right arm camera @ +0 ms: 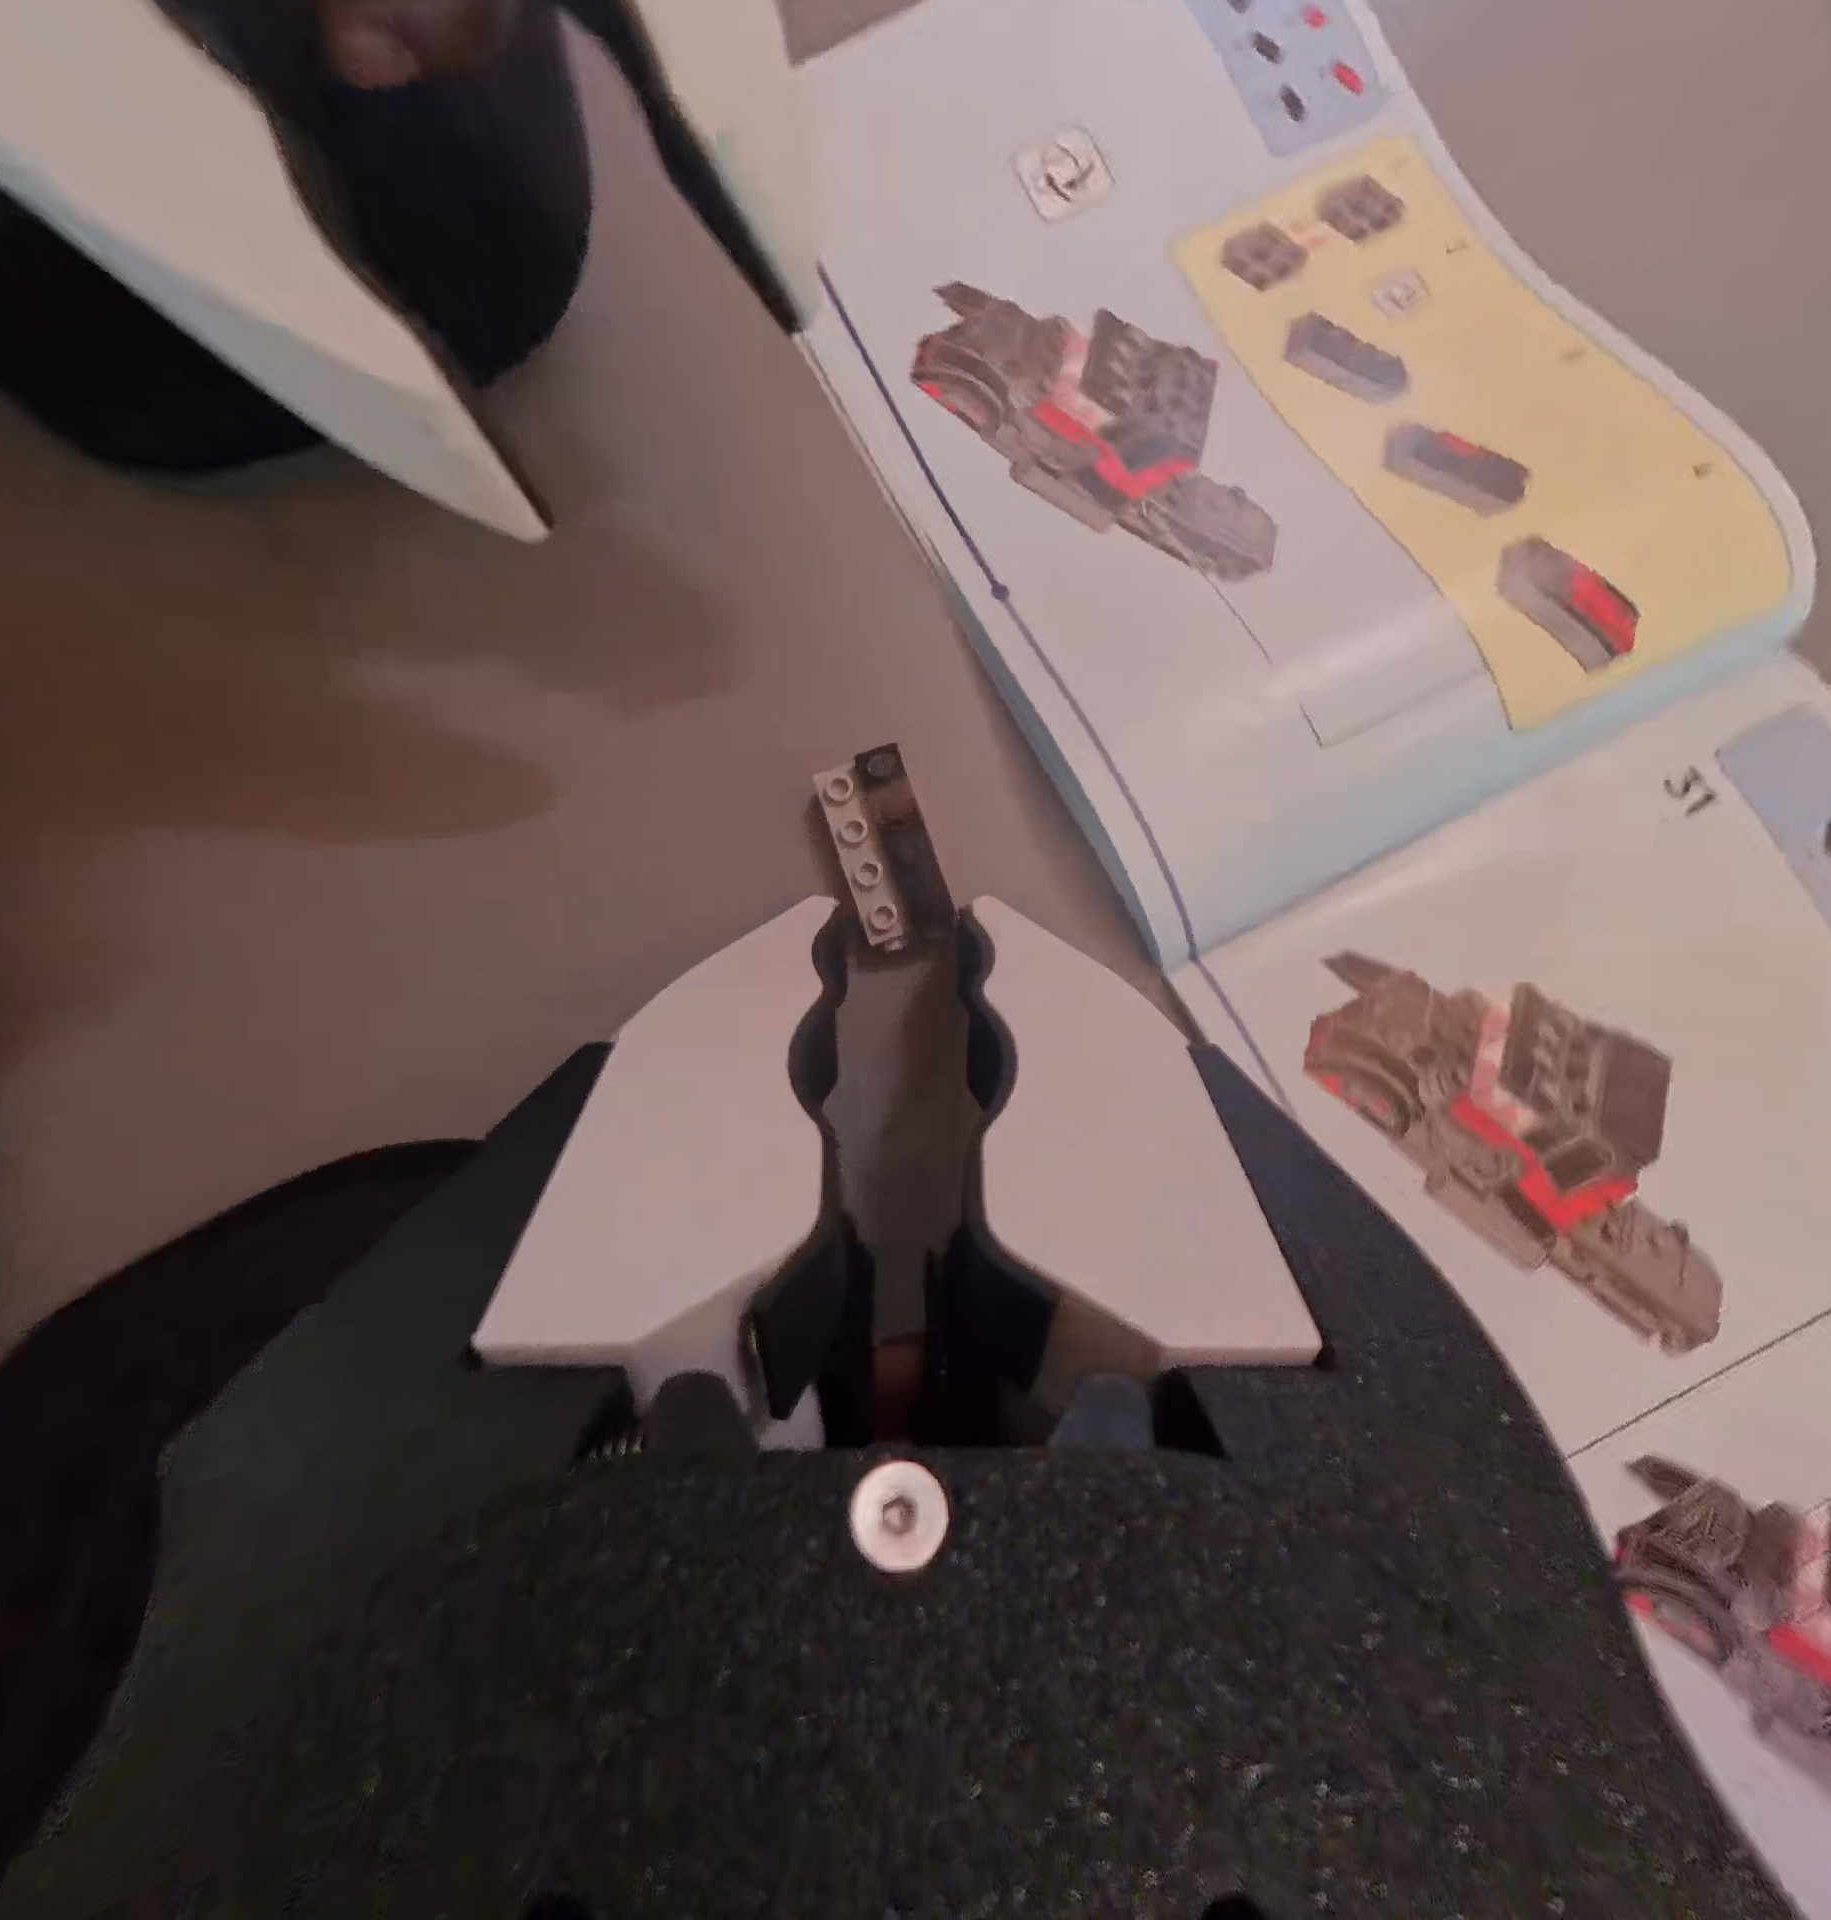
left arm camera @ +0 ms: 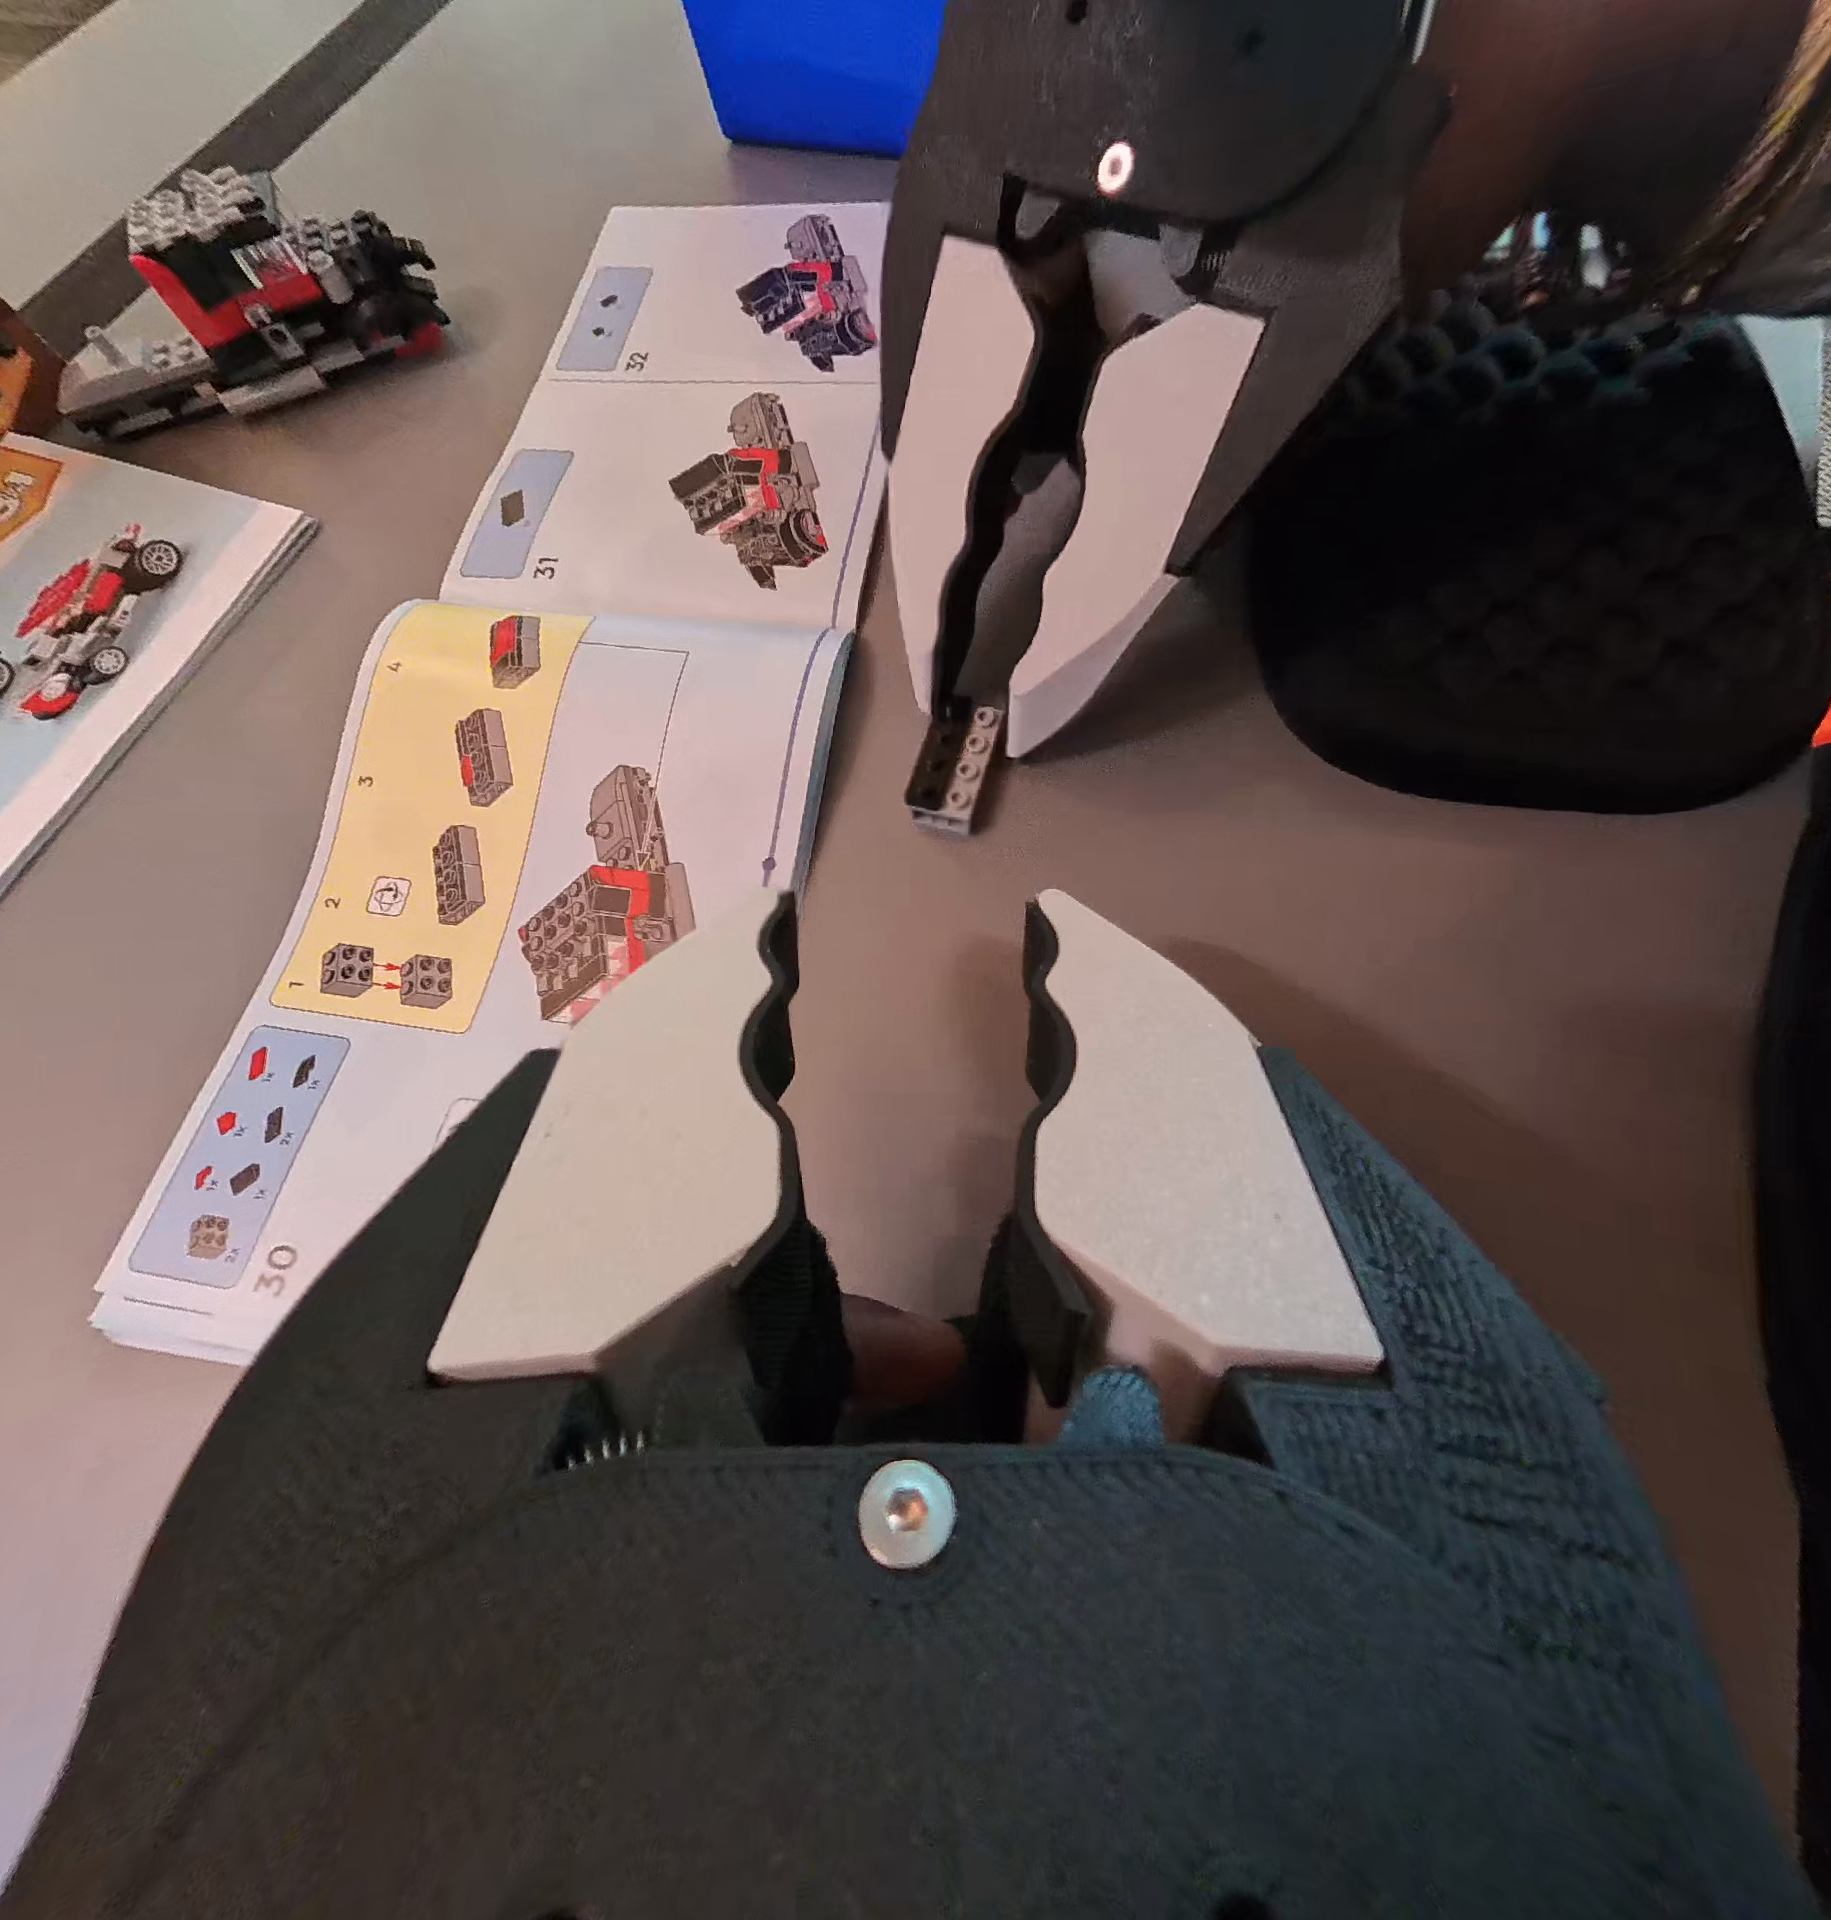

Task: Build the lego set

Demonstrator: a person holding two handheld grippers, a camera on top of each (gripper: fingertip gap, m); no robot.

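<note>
A small grey-and-black brick assembly point(left arm camera: 950, 764) sits low at the grey table, just right of the open instruction booklet point(left arm camera: 578, 831). My right gripper point(left arm camera: 971, 717) comes down from the top of the left wrist view and is shut on one end of it. In the right wrist view the gripper point(right arm camera: 900, 914) pinches the assembly point(right arm camera: 880, 847), whose grey stud row sticks out ahead. My left gripper point(left arm camera: 911, 914) is open and empty, a short way in front of the assembly. One of its fingers point(right arm camera: 267, 312) shows at the upper left of the right wrist view.
A partly built red, black and grey truck model point(left arm camera: 256, 301) stands at the far left. A second booklet point(left arm camera: 90, 644) lies at the left edge. A blue container point(left arm camera: 817, 73) is at the back. A black textured bowl-like object point(left arm camera: 1534, 571) sits to the right.
</note>
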